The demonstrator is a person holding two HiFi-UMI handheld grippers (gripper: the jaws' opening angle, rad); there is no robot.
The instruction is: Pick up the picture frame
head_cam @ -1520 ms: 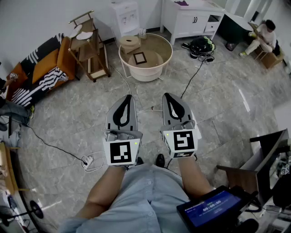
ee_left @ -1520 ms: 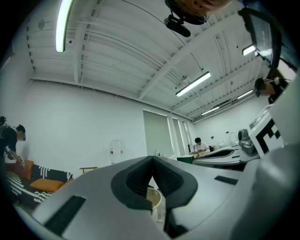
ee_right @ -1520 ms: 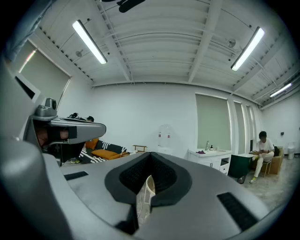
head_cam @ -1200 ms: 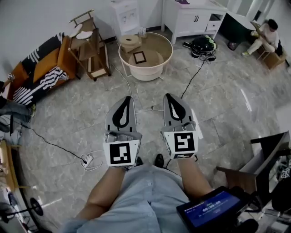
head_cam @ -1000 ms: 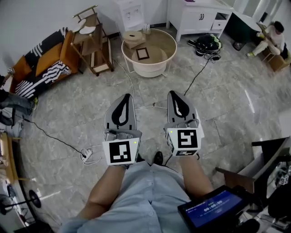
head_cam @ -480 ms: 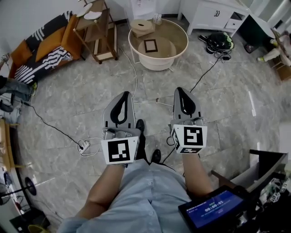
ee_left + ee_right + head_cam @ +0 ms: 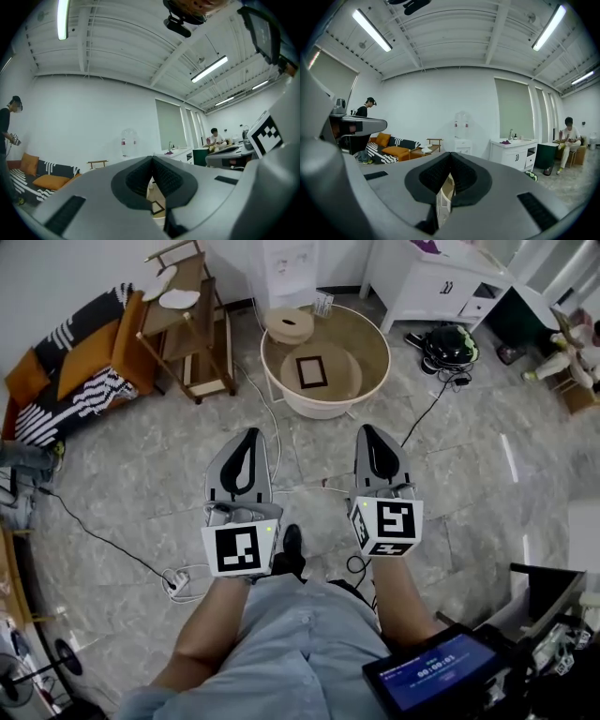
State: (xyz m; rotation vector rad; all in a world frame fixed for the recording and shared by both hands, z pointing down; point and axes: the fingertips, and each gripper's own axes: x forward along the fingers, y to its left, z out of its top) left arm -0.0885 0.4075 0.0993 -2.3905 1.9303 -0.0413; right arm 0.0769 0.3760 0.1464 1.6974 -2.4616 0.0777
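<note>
The picture frame (image 7: 310, 371), dark-edged with a pale middle, lies flat on the raised centre of a round beige table (image 7: 373, 381) in the head view. Both grippers are held side by side above the floor, well short of the table and pointing toward it. My left gripper (image 7: 249, 433) is shut with nothing in it, its tips meeting. My right gripper (image 7: 368, 429) is likewise shut and empty. In the left gripper view the picture frame (image 7: 157, 206) shows below the closed jaws. In the right gripper view only the table (image 7: 440, 202) edge shows through the slit.
A round wooden box (image 7: 289, 324) sits at the table's far edge. A wooden rack (image 7: 187, 334) and a sofa (image 7: 70, 381) stand to the left, a white cabinet (image 7: 441, 287) and a black bag (image 7: 450, 338) to the right. Cables (image 7: 178, 577) cross the floor.
The person has stepped forward, so the table and frame sit closer and more centred ahead of the grippers. Both grippers stay shut and side by side.
</note>
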